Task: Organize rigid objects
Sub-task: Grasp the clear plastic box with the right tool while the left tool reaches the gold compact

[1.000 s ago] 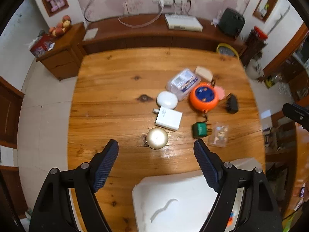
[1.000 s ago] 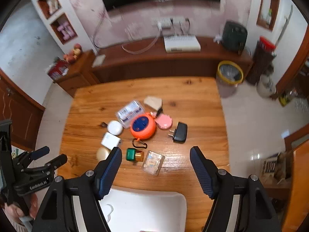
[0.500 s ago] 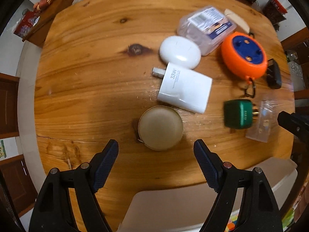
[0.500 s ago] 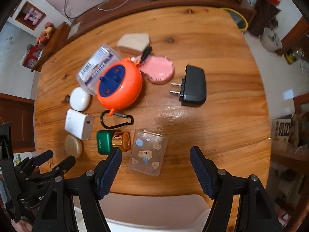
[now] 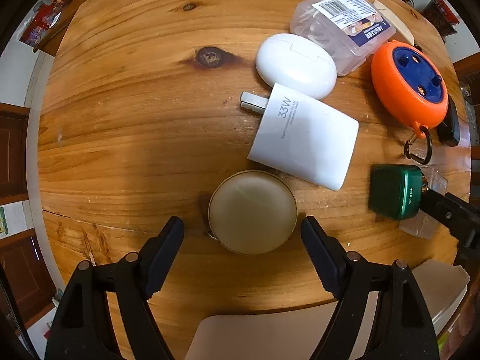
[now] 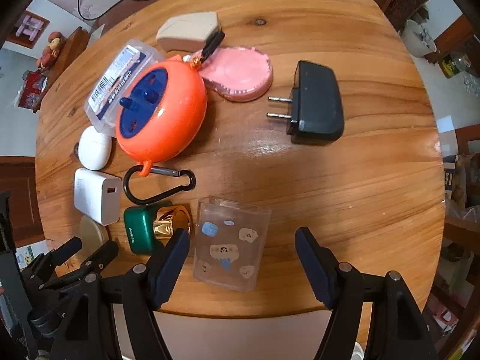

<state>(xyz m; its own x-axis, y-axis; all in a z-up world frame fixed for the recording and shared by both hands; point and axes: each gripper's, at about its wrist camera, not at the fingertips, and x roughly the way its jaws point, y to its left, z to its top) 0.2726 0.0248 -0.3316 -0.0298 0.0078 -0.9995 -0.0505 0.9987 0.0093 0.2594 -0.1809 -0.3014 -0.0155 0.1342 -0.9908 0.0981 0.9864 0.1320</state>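
A round beige compact [image 5: 252, 211] lies flat near the counter's front edge, just in front of a white 33W charger [image 5: 303, 136] and a white oval earbud case [image 5: 295, 61]. An orange cord reel [image 6: 160, 111] trails a black carabiner [image 6: 159, 184]. A green-and-gold bottle [image 6: 150, 228] lies on its side beside a clear sticker-printed box [image 6: 229, 243]. A black plug adapter [image 6: 316, 102] lies apart.

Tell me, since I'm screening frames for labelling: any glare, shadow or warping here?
Left wrist view: a broad shadow darkens the table around the round tin, and the fisheye bows the table edge. Right wrist view: a glare patch sits on the wood below the black plug, shadow falls above the clear box, and the rim is warped alike.
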